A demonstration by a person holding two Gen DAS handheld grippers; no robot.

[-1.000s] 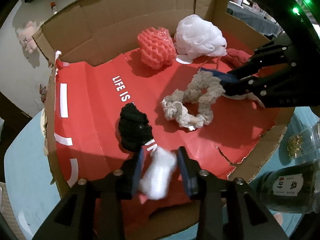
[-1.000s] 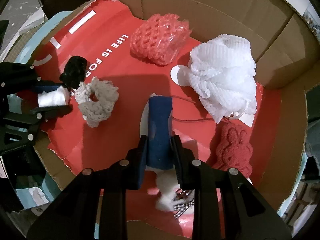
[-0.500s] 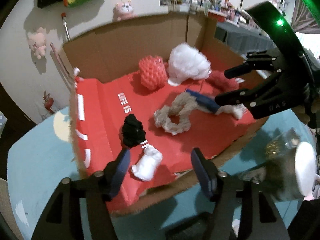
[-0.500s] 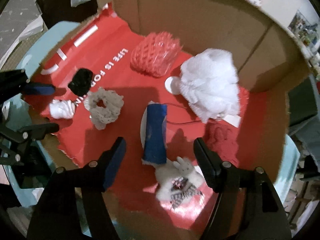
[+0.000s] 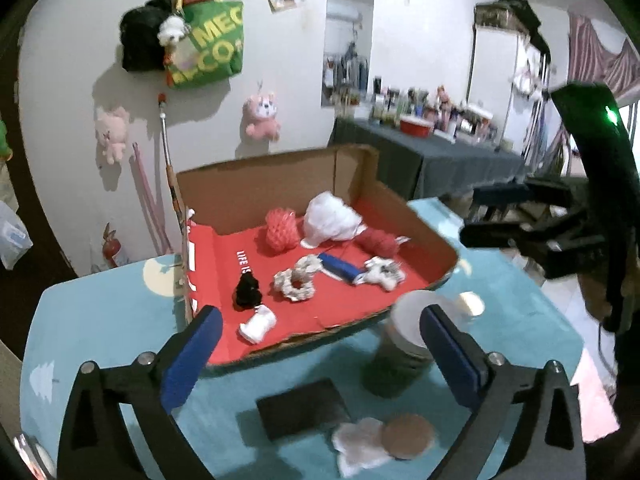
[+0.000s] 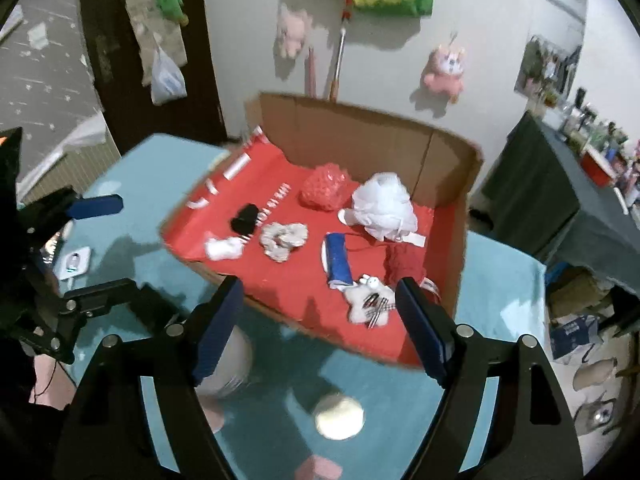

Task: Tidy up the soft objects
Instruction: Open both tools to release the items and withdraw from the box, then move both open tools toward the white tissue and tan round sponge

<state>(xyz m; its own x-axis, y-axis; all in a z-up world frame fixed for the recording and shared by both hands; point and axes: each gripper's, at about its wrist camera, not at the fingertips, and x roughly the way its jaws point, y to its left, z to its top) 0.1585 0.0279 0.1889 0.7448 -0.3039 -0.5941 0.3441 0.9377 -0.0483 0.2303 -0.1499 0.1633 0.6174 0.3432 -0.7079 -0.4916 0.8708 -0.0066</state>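
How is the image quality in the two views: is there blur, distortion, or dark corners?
Left wrist view: fisheye bends the room's lines, corners are black, the jar near the lens is smeared, and the cardboard box is soft but readable. Right wrist view: same dark rim and curving, the near foreground is blurred, and the gripper casts a dark shadow on the blue table.

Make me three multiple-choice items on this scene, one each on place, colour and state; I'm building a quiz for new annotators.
1. Where does the small white roll lie?
A. on the teal table
B. in the cardboard box, near its front edge
C. between the left gripper fingers

2. What colour is the box's lining?
A. red
B. green
C. yellow

3. How is the right gripper?
A. shut on the blue roll
B. shut, holding nothing
C. open, holding nothing

Answers: B, it rests on the lining beside the black item; A, red throughout; C, fingers wide apart, nothing between.
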